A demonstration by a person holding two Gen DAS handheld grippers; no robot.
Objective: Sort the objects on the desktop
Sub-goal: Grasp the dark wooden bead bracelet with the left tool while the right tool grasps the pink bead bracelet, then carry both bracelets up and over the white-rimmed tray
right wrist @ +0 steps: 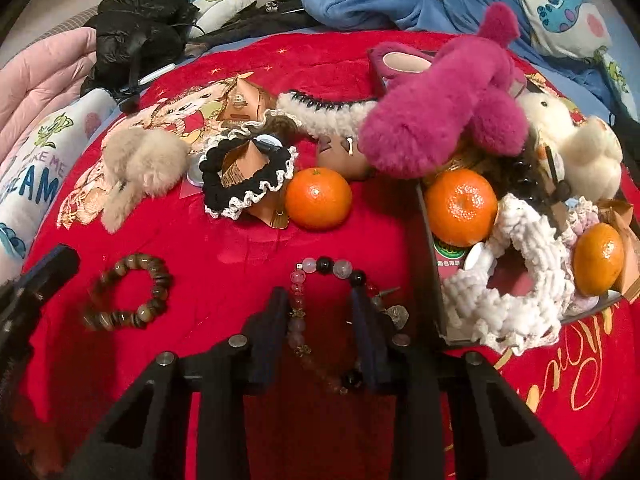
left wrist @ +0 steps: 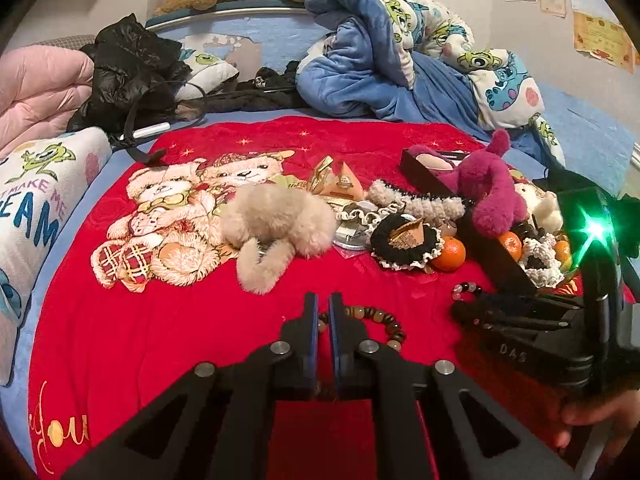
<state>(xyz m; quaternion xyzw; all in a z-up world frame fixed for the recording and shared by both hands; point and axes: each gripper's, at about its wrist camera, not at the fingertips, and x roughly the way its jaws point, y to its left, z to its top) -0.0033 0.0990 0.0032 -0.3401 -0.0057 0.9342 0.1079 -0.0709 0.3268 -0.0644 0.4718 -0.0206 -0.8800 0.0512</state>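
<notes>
Bracelets are what's getting sorted right now. Left wrist view: the left hand-held gripper [left wrist: 323, 312] is sitting pressed together, holding nothing, with the brown bead bracelet [left wrist: 370, 322] lying on the red blanket [left wrist: 160, 320] just past its tips. Right wrist view: the right hand-held gripper [right wrist: 322, 304] is straddling the pink bead bracelet [right wrist: 320, 276], not yet pinching it. Probably light, floppy, slippery beads, so I'd be squeezing across one strand.

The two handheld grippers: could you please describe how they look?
Both the left gripper and the right gripper are matte black linkages with silver pivot pins and dark blue finger pads. In the left wrist view, the right one's body carries pale "DAS" lettering and a glowing green light.
</notes>
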